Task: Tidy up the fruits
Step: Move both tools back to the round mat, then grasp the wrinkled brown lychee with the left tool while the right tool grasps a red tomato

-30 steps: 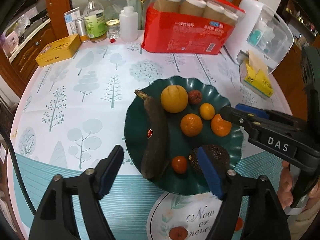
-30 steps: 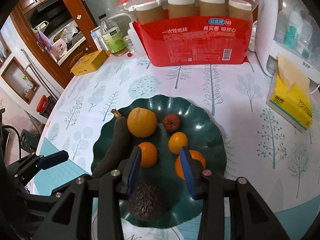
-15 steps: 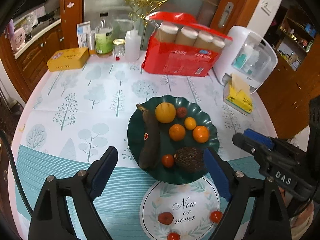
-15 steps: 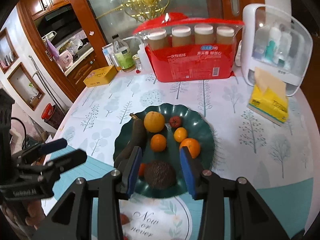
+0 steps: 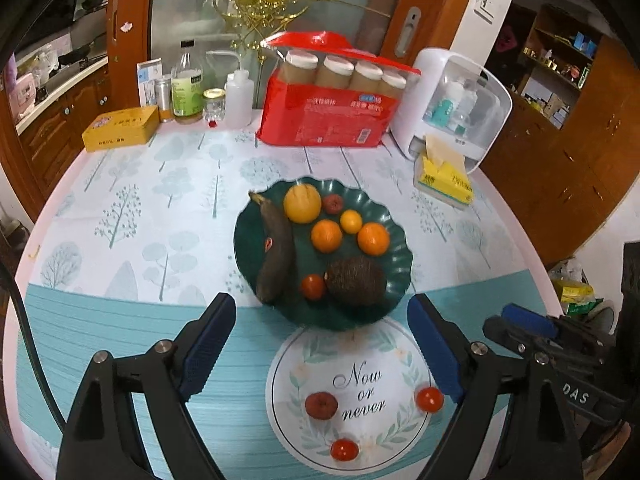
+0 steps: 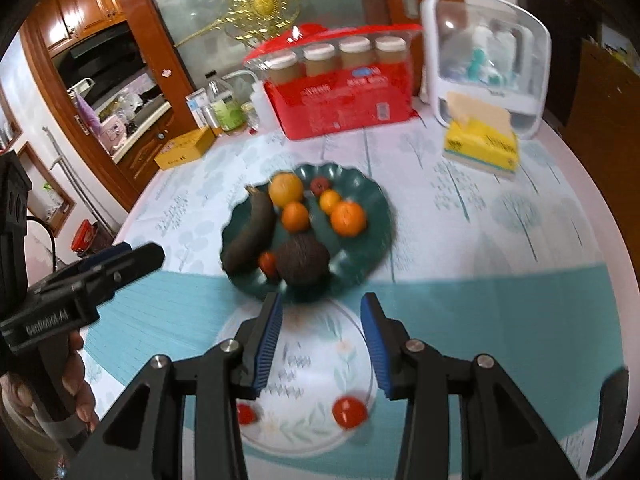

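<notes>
Left tool (image 5: 316,354) hangs with its blue pads wide apart and nothing between them, above the near part of the tabletop (image 5: 132,216); right tool (image 6: 322,334) is likewise spread and empty, over the round printed mat (image 5: 352,396). Green scalloped plate (image 5: 400,264) sits near the middle of the tabletop and holds a blackened banana (image 5: 276,252) along its left side, a large yellow-orange citrus (image 5: 302,203) at the far rim, a small dark red fruit (image 5: 333,203) beside it, three oranges (image 5: 327,235) in the centre, a dark rough avocado (image 5: 356,280) at the near rim and a small red tomato (image 5: 313,286) touching it. Three further small red fruits (image 5: 321,405) lie on the mat, outside the plate. Mat reads "Now or never". Right tool's body, seen from the left wrist view, is marked "DAS". Red pack of paper cups (image 5: 332,108) stands at the far edge, its print too small to read; a white storage box (image 5: 456,104) with a clear front occupies the far right corner, a yellow tissue pack (image 5: 444,180) in front of it, a yellow tin (image 5: 120,128) at the far left edge. Compared with one second ago, both tools have drawn back from the plate toward the near edge; the fruit on the plate lies as before. Right wrist view is motion-blurred.
</notes>
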A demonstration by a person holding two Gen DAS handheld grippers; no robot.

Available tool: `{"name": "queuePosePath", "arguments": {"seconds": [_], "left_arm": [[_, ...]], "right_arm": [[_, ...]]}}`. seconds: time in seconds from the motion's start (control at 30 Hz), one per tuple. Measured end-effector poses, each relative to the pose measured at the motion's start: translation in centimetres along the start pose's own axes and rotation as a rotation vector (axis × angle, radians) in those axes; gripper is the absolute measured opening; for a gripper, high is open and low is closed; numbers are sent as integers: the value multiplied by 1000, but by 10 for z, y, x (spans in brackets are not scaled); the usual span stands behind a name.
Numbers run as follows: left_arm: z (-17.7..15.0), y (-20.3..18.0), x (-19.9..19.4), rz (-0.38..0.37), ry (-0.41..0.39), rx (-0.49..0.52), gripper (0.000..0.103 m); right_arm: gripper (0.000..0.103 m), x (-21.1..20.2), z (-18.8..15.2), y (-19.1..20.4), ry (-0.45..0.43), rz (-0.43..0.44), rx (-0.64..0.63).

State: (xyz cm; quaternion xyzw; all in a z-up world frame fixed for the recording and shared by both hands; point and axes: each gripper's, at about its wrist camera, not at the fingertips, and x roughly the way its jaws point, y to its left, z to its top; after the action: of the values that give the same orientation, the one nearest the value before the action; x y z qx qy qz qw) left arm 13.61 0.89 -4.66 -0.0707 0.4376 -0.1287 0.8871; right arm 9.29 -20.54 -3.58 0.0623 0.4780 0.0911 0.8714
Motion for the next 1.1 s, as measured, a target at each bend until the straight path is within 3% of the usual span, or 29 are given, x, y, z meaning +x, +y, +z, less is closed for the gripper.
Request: {"name": "queuePosePath", "arguments": {"seconds": [0.1, 0.43, 0.6, 0.87, 1.1], "left_arm": [[-13, -2, 12, -9, 56, 29, 87], [-63, -16, 59, 79, 183, 157, 87], [-83, -12, 83, 85, 254, 155, 87], [-94, -9, 99, 80, 287, 149, 87], [-99, -12, 108, 65, 308, 147, 72]], "right_arm": [[45, 3, -21, -7, 22, -8, 39], [45, 32, -77, -26, 96, -24, 137], [45, 49, -94, -27, 117, -55, 125], [45, 69, -107, -20, 141, -59, 102], [45, 75, -111, -21, 136, -74, 92]]}}
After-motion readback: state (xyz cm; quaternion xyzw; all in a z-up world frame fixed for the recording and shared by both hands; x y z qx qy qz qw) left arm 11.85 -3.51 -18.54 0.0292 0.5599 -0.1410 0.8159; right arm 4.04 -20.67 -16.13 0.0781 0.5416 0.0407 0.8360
